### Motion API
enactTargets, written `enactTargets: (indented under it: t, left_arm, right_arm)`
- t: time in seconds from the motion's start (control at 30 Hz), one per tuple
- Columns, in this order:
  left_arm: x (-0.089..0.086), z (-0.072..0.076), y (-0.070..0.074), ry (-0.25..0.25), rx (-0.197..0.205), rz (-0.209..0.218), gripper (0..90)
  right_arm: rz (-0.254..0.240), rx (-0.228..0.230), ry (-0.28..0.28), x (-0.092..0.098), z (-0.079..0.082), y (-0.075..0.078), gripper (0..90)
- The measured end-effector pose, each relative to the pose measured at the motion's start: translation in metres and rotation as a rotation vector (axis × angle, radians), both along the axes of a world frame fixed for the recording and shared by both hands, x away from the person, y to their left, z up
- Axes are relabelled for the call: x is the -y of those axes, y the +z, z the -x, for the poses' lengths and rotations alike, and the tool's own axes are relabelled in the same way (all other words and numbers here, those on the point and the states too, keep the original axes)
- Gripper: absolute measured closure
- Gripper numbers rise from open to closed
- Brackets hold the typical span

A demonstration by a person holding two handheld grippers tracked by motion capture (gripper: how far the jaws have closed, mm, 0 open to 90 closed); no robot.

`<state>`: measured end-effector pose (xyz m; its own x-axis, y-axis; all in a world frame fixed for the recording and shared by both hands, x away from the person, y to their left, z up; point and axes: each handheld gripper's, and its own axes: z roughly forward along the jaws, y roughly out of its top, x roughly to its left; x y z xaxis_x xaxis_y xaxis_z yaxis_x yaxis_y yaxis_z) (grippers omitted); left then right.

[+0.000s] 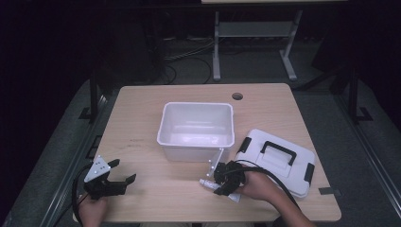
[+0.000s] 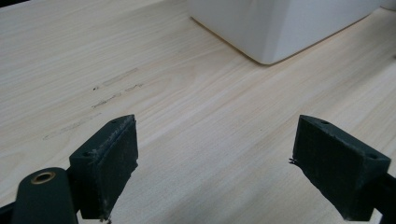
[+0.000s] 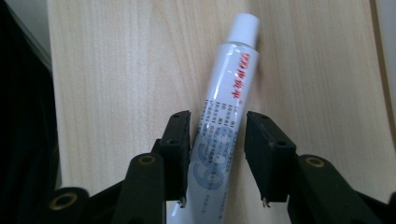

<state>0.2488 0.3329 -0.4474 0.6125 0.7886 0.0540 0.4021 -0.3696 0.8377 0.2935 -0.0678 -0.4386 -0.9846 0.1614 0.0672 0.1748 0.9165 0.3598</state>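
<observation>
A white tube (image 3: 231, 79) with red and blue print and a white cap lies flat on the wooden table (image 1: 142, 118). In the high view the tube (image 1: 206, 182) lies near the front edge, in front of the white bin (image 1: 196, 105). My right gripper (image 3: 217, 149) stands over the tube's lower half with a jaw on each side. The left pad is at the tube's edge and a thin gap shows at the right pad. That right gripper (image 1: 221, 185) points left. At the front left my left gripper (image 1: 124, 170) stands wide open over bare wood, and nothing lies between the jaws of this left gripper (image 2: 215, 158).
The empty white bin sits mid-table, and its corner (image 2: 280, 28) shows ahead of the left gripper. A white lid (image 1: 255, 149) with a black handle and black clips lies at the right. A cable hole (image 1: 237, 96) is near the far edge.
</observation>
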Motion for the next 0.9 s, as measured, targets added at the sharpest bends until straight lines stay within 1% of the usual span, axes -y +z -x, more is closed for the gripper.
enactTargets:
  t: [0.07,0.23,0.37,0.5,0.7,0.73,0.77,0.9]
  left_arm:
    - [-0.0002,0.0,0.0,0.001,-0.001,0.0,13.4]
    - [-0.0003,-0.0003,-0.0001,0.0,-0.001,-0.001,13.4]
    - [-0.0007,0.0,0.0001,0.0,-0.001,-0.001,13.4]
    - [-0.0013,0.0,0.0001,0.003,-0.001,0.0,13.4]
    - [-0.001,0.0,0.0002,0.0,0.001,-0.002,13.4]
    - [-0.001,-0.0001,0.0003,0.0,0.0,-0.002,13.4]
    - [-0.001,-0.0001,0.0002,0.001,0.0,-0.002,13.4]
    - [-0.0005,-0.0003,0.0,-0.001,0.0,-0.002,13.4]
  right_arm:
    - [0.012,0.001,0.005,0.0008,-0.001,0.0003,66.4]
    - [0.019,0.0,0.003,0.0006,-0.0018,0.0006,65.9]
    - [0.03,0.002,0.017,-0.0028,-0.0019,-0.0009,65.8]
    - [0.031,0.005,0.022,-0.0034,-0.0022,-0.0017,68.5]
    - [0.035,0.014,0.033,-0.0026,-0.0021,-0.0008,69.9]
    - [0.034,0.019,0.03,-0.0021,-0.0018,-0.0001,70.0]
    - [0.026,0.012,0.034,-0.0006,-0.0019,0.0019,70.1]
    - [0.016,0.007,0.034,0.0021,-0.0019,0.0072,70.2]
